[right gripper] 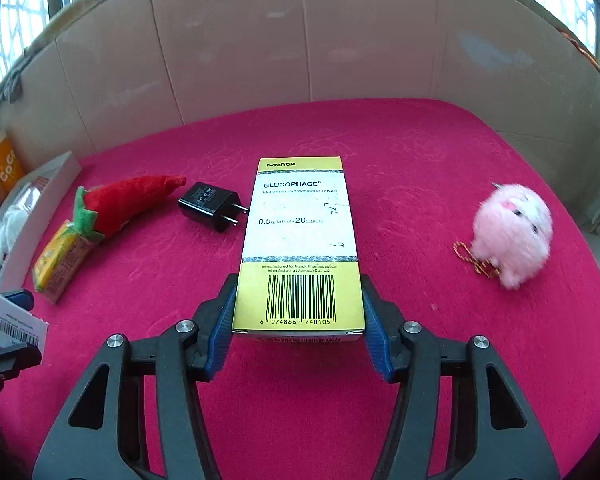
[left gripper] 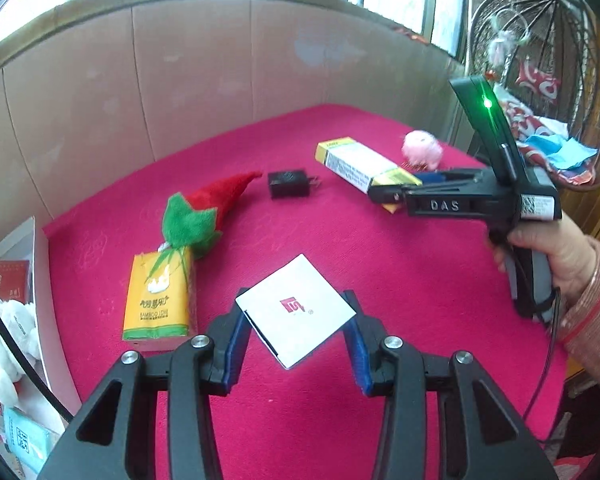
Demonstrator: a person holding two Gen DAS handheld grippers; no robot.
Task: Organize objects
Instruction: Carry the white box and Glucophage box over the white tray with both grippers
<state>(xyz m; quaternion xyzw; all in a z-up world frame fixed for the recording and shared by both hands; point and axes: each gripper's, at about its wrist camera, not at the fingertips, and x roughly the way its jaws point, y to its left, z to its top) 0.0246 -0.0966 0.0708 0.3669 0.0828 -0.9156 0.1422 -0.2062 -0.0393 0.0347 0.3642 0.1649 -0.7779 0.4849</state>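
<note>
left jaws point(left gripper: 296, 332) closed on white box point(left gripper: 296, 310) corners, right jaws point(right gripper: 298, 320) gripping medicine box point(right gripper: 300, 240) sides

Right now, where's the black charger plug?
The black charger plug lies on the red cloth, between the plush chili on its left and the Glucophage box on its right, clear of both grippers.

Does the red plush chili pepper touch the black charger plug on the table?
Apart. In the right wrist view, a strip of bare red cloth shows between the tip of the plush chili pepper and the black charger plug; the left wrist view shows the same gap.
</note>
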